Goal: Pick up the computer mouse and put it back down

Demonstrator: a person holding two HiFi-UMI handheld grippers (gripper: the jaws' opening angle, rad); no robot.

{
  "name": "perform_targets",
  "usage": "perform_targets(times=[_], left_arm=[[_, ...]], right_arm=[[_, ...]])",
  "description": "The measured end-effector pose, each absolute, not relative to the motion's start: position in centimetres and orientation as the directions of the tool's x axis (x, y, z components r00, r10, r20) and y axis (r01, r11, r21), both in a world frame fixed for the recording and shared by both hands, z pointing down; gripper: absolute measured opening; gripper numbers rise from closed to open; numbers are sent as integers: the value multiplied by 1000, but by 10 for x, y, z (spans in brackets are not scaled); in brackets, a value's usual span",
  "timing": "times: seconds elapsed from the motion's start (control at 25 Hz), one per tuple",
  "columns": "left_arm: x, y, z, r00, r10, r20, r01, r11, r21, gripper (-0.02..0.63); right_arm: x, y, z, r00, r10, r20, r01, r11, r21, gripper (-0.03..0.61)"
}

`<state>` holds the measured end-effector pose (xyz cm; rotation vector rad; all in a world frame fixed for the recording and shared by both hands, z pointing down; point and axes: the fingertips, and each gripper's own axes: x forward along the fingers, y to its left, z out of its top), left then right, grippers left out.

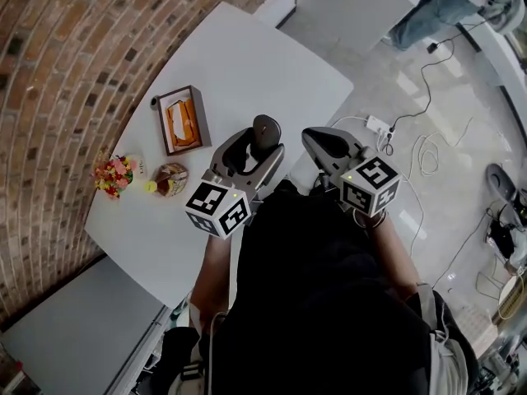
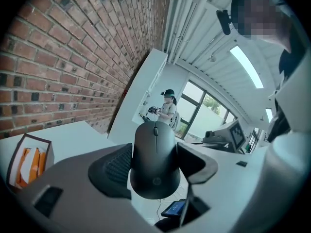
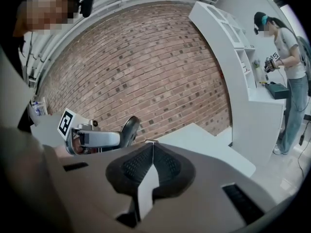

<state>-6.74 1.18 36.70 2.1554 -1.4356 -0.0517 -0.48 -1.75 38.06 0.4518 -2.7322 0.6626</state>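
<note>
Over the near edge of the white surface (image 1: 247,56), the left claw (image 1: 257,148) grips the black mouse (image 2: 155,159) by its sides, lifted clear; the right claw (image 3: 152,144), pressed together and empty, hangs alongside.

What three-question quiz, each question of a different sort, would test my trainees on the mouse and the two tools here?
1. True or false: the left tool is shut on the black mouse.
2. Pick one. The right tool has its jaws: A) apart and empty; B) together and empty; C) closed on the mouse.
3. Short answer: which tool is nearer the brown box lying on the white table?

Key: 1 true; 2 B; 3 the left tool.
</note>
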Motion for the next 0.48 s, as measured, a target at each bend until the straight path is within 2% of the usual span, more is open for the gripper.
perform_targets(times=[0.32, 0.48], left_arm=[[-68, 11, 373, 436, -857, 273, -857, -304, 415, 301], [-69, 9, 374, 448, -855, 261, -839, -302, 452, 301]], right_arm=[[-15, -21, 377, -912, -218, 347, -350, 855, -382, 18], [-17, -21, 377, -911, -219, 350, -353, 854, -383, 18]])
